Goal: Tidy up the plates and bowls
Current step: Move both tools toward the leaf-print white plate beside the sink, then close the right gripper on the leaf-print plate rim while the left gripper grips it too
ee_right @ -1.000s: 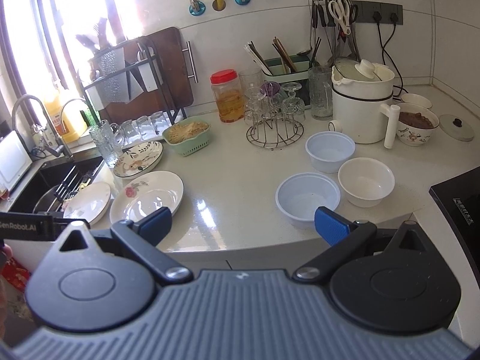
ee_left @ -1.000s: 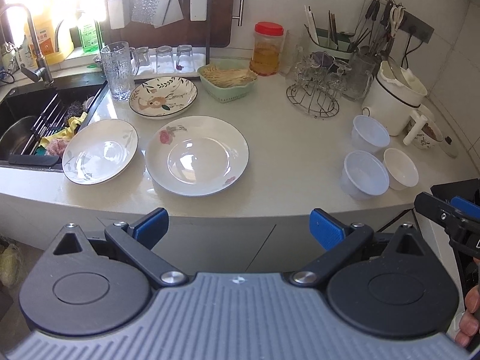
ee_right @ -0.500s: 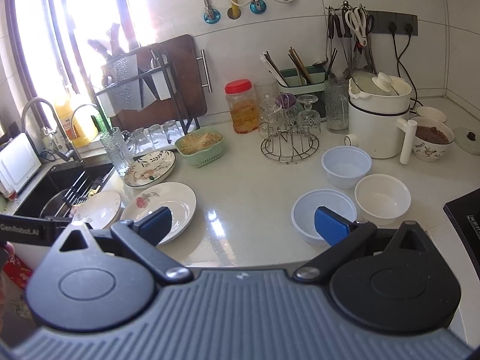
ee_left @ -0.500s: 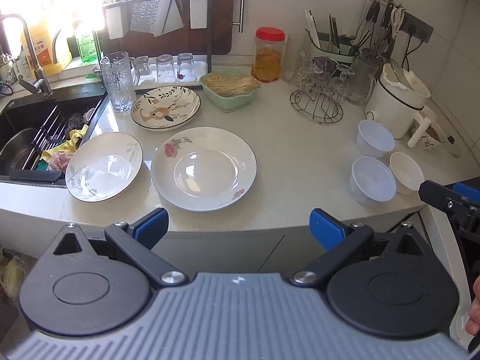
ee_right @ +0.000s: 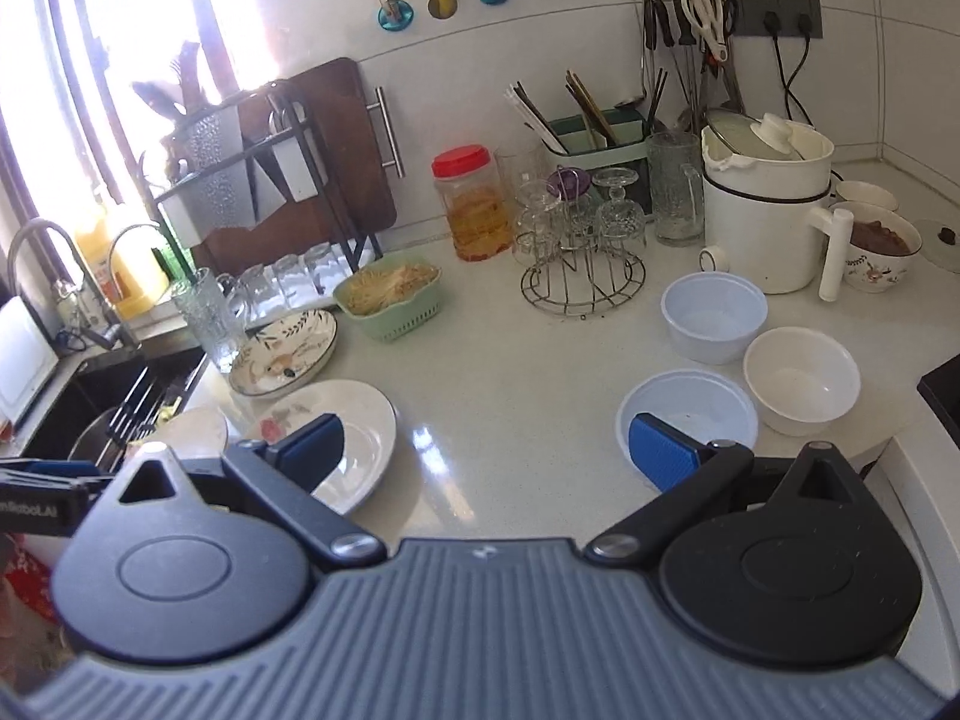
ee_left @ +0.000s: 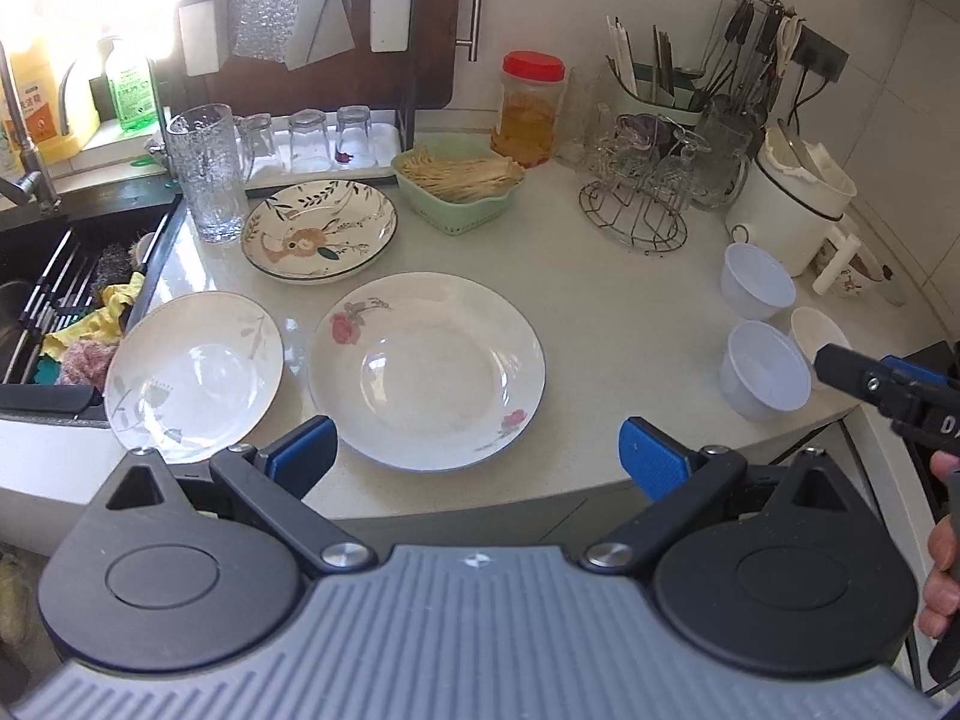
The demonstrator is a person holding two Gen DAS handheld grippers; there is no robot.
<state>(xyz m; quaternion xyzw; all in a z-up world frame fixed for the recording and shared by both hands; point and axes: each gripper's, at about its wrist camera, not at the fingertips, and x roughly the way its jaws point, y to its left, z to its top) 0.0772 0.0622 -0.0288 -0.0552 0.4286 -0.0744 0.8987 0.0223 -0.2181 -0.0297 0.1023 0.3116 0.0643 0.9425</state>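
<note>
The left gripper (ee_left: 477, 459) has its fingers (ee_left: 300, 455) spread wide and empty, over the table (ee_left: 600, 312) edge just before the rose plate (ee_left: 427, 369). Left of that plate lies a leaf-print plate (ee_left: 193, 373); behind both, a patterned plate (ee_left: 319, 229). The right gripper (ee_right: 486, 444) also has its fingers (ee_right: 663, 450) wide apart and empty, one finger in front of the nearest pale bowl (ee_right: 690, 411). A white bowl (ee_right: 801, 378) and another pale bowl (ee_right: 714, 315) stand close by.
</note>
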